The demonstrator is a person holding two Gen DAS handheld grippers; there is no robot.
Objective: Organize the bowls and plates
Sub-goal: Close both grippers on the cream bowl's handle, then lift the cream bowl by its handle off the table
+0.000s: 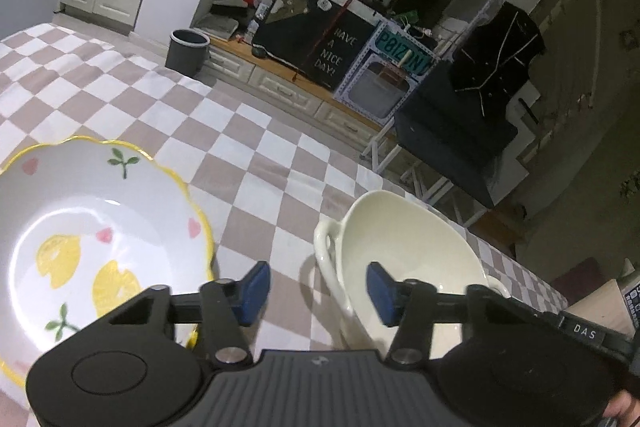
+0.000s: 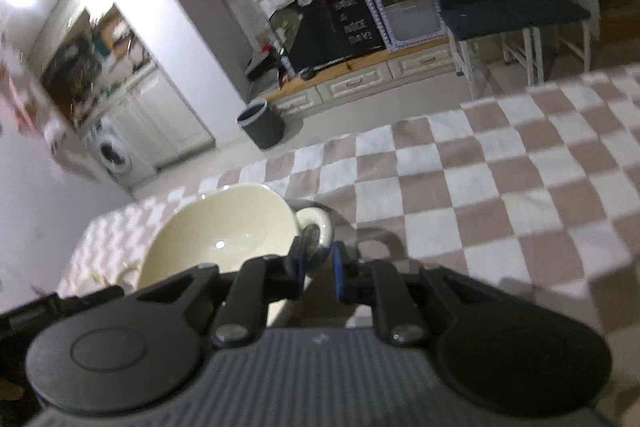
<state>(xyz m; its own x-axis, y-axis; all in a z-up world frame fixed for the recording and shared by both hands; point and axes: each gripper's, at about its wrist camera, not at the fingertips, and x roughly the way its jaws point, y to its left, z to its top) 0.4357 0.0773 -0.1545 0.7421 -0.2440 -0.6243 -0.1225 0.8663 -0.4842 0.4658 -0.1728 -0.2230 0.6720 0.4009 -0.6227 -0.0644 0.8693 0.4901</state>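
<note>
Stacking looks barely begun: the right gripper (image 2: 318, 269) is pinched on the cream bowl's (image 2: 224, 231) handle (image 2: 316, 223), the left gripper (image 1: 316, 291) gapes empty beside the lemon plate (image 1: 96, 227) on the checked tablecloth (image 1: 256, 155).

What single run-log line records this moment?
left gripper: open, empty | right gripper: shut on bowl handle | plate: on table

Left gripper (image 1: 316, 293) — black body, ribbed grey deck, silver screws, blue fingers (image 1: 254, 291).
</note>
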